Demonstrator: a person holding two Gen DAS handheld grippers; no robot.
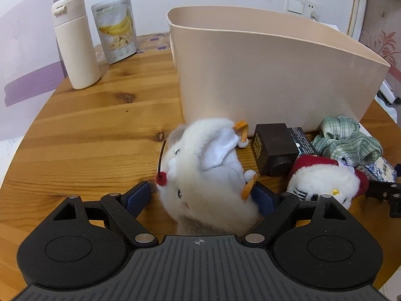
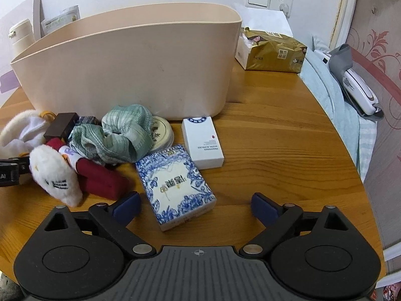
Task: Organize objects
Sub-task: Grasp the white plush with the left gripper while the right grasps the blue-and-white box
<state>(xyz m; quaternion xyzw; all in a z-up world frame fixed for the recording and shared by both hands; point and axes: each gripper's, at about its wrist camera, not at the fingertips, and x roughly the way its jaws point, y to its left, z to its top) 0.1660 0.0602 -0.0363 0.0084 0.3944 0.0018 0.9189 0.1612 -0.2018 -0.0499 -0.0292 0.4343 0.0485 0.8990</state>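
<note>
Plush mouse (image 1: 200, 165) (soft, light, squashy): lies between spread left gripper (image 1: 205, 197) pads, best pinched across body; right gripper (image 2: 195, 207) spread over tissue pack (image 2: 175, 185).

The big tub (image 2: 130, 70) sits at the back of the table (image 2: 275, 150). The toys (image 2: 54, 178), a cloth (image 2: 120, 135) and two boxes (image 2: 175, 183) lie in front of it (all close together). A bottle (image 1: 75, 47) stands to its left.
</note>
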